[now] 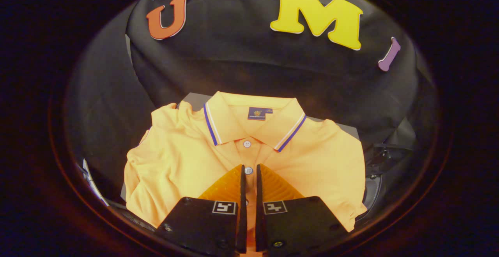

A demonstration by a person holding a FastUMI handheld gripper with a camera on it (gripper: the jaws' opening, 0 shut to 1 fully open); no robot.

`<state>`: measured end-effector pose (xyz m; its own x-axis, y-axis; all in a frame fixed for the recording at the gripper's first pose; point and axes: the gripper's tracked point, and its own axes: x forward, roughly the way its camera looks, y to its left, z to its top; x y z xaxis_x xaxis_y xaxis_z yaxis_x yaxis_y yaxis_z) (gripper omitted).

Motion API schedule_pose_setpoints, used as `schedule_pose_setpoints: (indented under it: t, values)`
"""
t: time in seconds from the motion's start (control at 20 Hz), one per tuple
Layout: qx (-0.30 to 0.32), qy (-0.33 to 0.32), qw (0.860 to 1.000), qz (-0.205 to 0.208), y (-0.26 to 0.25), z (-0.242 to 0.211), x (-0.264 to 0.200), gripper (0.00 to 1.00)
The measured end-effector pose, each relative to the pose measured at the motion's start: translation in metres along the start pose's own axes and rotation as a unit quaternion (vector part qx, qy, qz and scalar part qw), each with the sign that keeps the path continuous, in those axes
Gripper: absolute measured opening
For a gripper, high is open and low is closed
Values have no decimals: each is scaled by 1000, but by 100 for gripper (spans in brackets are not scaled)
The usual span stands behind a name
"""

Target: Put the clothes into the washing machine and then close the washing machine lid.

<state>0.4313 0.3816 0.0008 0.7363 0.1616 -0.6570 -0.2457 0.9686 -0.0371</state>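
To the left, the orange polo shirt (179, 159) bunches up: its left shoulder and sleeve are rumpled into soft folds, and the cloth hangs over the edge of a grey surface (193, 100) of which only a corner and a strip behind the collar can be seen. What that surface belongs to cannot be told. Lower on the left a pale curved edge (93, 186) pokes out of the dark; its nature is unclear.

In the middle the shirt lies front up, collar (253, 126) spread open with its striped trim, and the buttoned placket runs straight down toward the gripper (249, 170). The two fingers are drawn almost together, leaving a narrow slit between them, and they sit directly over the placket with a button (248, 170) just at their tips. Some orange cloth shows in the slit lower down, but whether the fingers actually pinch fabric or merely hover above it cannot be told.

To the right the shirt lies flatter, its right sleeve reaching down over the edge, and beyond it a dark glossy curved object (384, 159) sits in shadow. It might be part of the washing machine, though this is a guess.

Judging by this, the task is at its start: the shirt is outside any drum, at most just being taken hold of. Lifting it, putting it into the machine and shutting the lid all remain to be done.
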Motion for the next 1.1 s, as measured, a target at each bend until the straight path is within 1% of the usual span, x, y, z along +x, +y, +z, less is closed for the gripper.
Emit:
schedule_pose_setpoints:
  t: [0.05,0.1,0.4,0.6,0.75,0.9,1.1]
  values:
    - [-12,-11,1000,7,0,1,-1,10]
    - [-12,-23,1000,12,-1,1,-3,9]
    - [24,-63,995,68,-3,5,-15,6]
    - [22,-109,991,81,-8,25,-34,6]
    - [24,-151,984,90,-17,40,-58,6]
    - [20,-192,977,90,-28,50,-89,6]
    - [23,-245,966,84,-42,54,-155,6]
